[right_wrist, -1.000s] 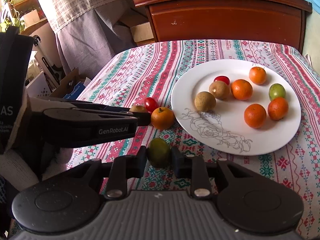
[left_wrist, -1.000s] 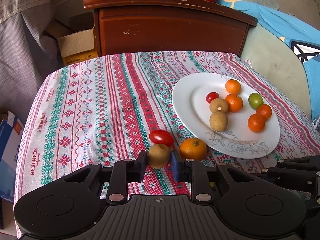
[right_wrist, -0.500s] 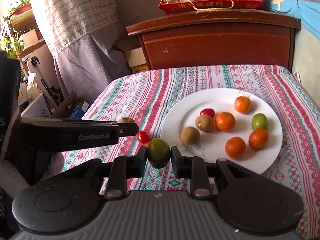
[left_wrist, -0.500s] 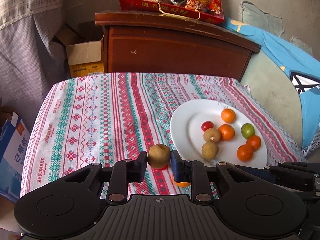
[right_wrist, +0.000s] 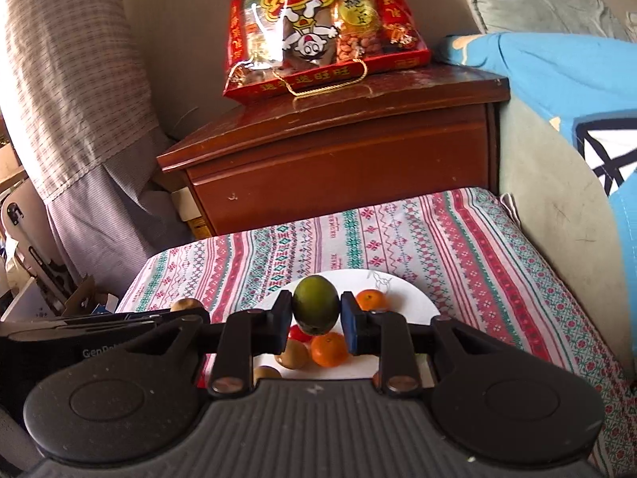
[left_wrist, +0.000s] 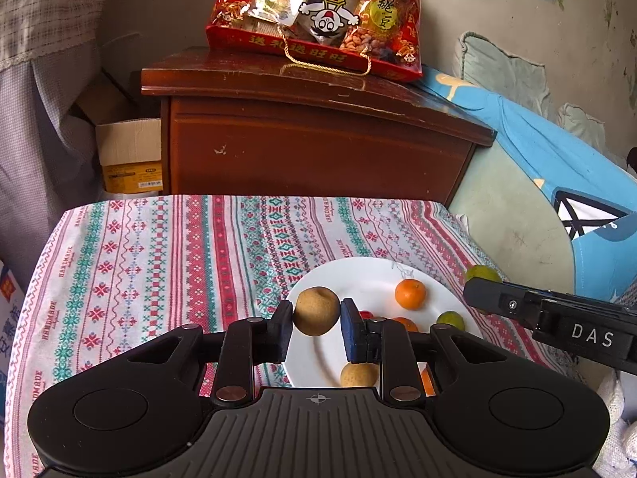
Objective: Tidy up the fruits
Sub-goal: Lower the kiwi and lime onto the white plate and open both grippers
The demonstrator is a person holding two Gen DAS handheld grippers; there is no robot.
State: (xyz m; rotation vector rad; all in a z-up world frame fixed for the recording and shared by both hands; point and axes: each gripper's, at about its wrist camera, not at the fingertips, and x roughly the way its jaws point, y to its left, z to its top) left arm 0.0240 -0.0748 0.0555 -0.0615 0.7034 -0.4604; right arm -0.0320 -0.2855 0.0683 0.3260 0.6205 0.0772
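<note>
My left gripper (left_wrist: 317, 318) is shut on a brown round fruit (left_wrist: 317, 310) and holds it in the air above the near left part of the white plate (left_wrist: 358, 275). My right gripper (right_wrist: 315, 316) is shut on a green fruit (right_wrist: 315, 309), held above the same plate (right_wrist: 418, 302). On the plate lie oranges (left_wrist: 410, 294), a green fruit (left_wrist: 450, 320), brown fruits (left_wrist: 358, 374) and a red tomato (right_wrist: 298, 334), partly hidden by the grippers. In the left wrist view the right gripper's arm (left_wrist: 549, 314) shows at the right with its green fruit (left_wrist: 481, 273).
The plate sits on a patterned tablecloth (left_wrist: 159, 255). Behind stands a brown wooden cabinet (left_wrist: 310, 139) with a red snack bag (left_wrist: 318, 16) on top. A cardboard box (left_wrist: 127, 155) is at the left, blue bedding (left_wrist: 557, 159) at the right.
Both grippers have risen with their fruits and moved over the plate. The tomato and orange that lay on the cloth in front of the plate are out of view.
</note>
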